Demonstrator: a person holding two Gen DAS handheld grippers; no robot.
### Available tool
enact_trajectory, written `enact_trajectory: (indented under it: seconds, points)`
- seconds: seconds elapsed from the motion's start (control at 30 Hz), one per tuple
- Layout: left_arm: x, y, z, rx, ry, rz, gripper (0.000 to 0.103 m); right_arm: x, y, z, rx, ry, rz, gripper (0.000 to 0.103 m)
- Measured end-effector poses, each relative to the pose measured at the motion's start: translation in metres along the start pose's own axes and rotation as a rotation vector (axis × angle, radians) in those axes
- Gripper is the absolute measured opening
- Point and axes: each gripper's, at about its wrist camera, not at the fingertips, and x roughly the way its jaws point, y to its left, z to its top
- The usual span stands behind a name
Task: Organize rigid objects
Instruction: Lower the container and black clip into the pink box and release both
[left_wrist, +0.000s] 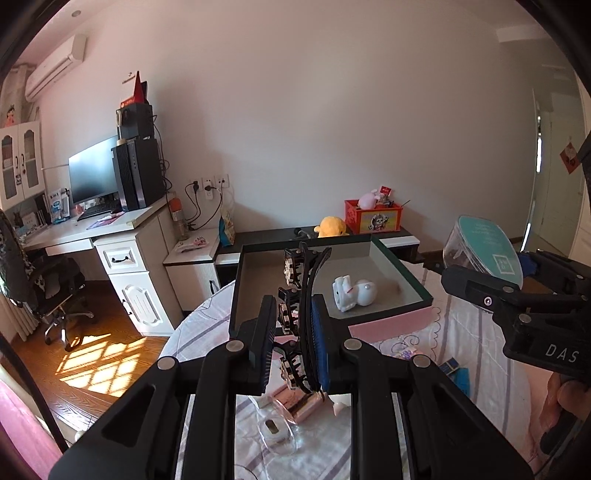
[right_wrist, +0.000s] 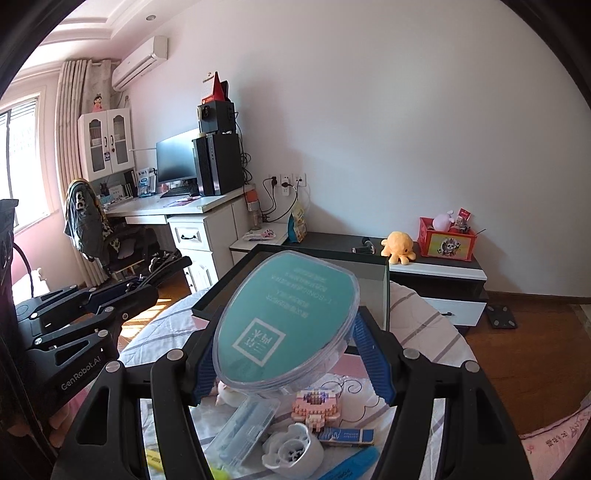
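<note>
The black hair claw clip (left_wrist: 299, 314) with its small checked ornaments is pinched in the left hand-held gripper (left_wrist: 293, 339), whose jaws are almost fully together on it, and it hangs in the air just before the near wall of the open box (left_wrist: 402, 266). I judge it light and stiff, but the teeth and ornaments look breakable, so the flat curved spine is the better place to hold, as it is held now. The clear oval case with the teal label (right_wrist: 284, 321) sits between the blue pads of the right hand-held gripper (right_wrist: 286, 356), jaws about half wide and closed on its two sides; the smooth plastic will probably be slippery, and being wide it may tip if it is squeezed off centre. Inside the box lies only a small white figure (left_wrist: 354, 293) near the right wall, so much bare floor is free at the left and back. The dark rim stands high, so both things must clear it before they go down. Below, on the bed cover (right_wrist: 424, 306), there are a clear pen case (right_wrist: 242, 428), a pink brick model (right_wrist: 316, 404) and a white round piece (right_wrist: 293, 448), crowded close together.
</note>
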Motion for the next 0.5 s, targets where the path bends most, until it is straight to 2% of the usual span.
enact_trajectory:
  seconds: [0.17,0.27,0.5]
  points:
    - [0.068,0.012,0.014,0.008,0.095,-0.005,0.019,0.064,-0.013,0.015,-0.001,0.091,0.009,0.067]
    - [0.105,0.02,0.014,0.007,0.158,0.002,0.019,0.103,-0.015,0.014,0.004,0.157,0.05,0.067]
    - [0.162,0.035,0.002,0.01,0.254,0.026,0.019,0.169,-0.004,0.003,-0.024,0.275,0.081,0.068]
